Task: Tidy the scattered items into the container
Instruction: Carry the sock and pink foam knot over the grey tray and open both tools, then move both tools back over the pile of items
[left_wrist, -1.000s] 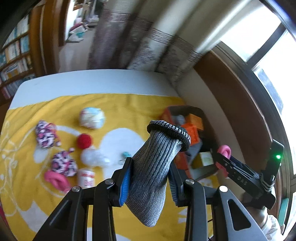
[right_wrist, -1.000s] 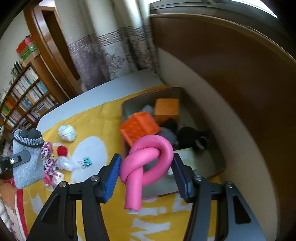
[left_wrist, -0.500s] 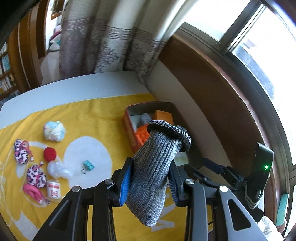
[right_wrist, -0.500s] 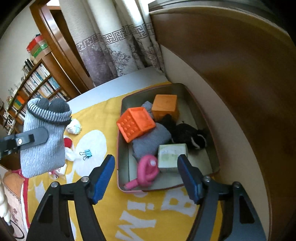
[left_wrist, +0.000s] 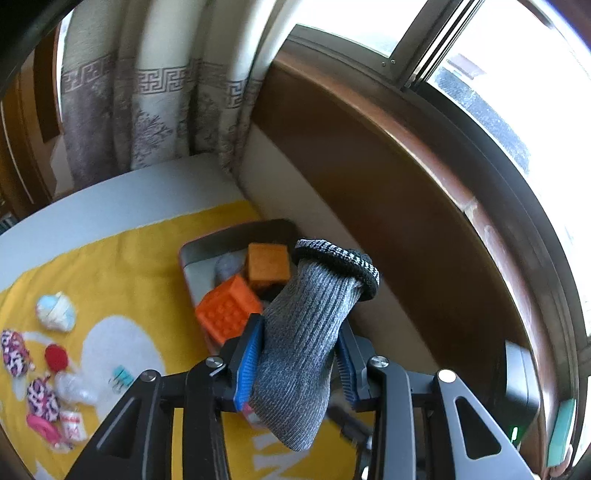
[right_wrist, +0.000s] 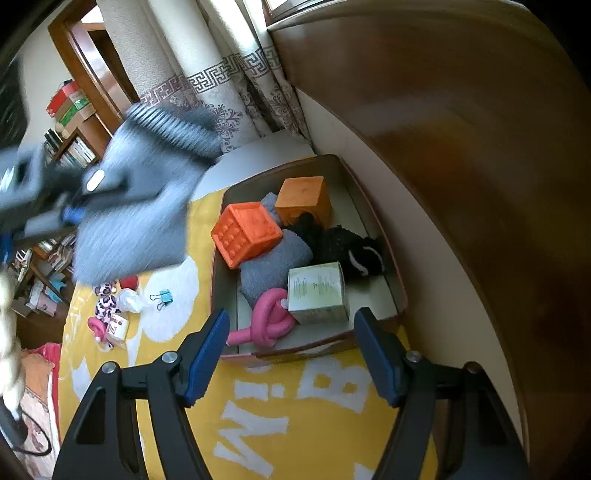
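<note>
Pink foam curler (right_wrist: 271, 321) now in container (right_wrist: 369, 206) — right gripper (right_wrist: 291, 354) wide, empty — left gripper (left_wrist: 299, 360) loosening around grey sock (left_wrist: 306, 339).

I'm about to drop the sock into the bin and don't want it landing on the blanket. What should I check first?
1. Grey sock between the left gripper's jaws, which are opening: ok.
2. Sock over the container: cannot tell, seems near its edge.
3. Right gripper empty, open: ok.
4. Pink foam roller already inside: ok.
5. Free floor in container: ok, near front wall.
</note>
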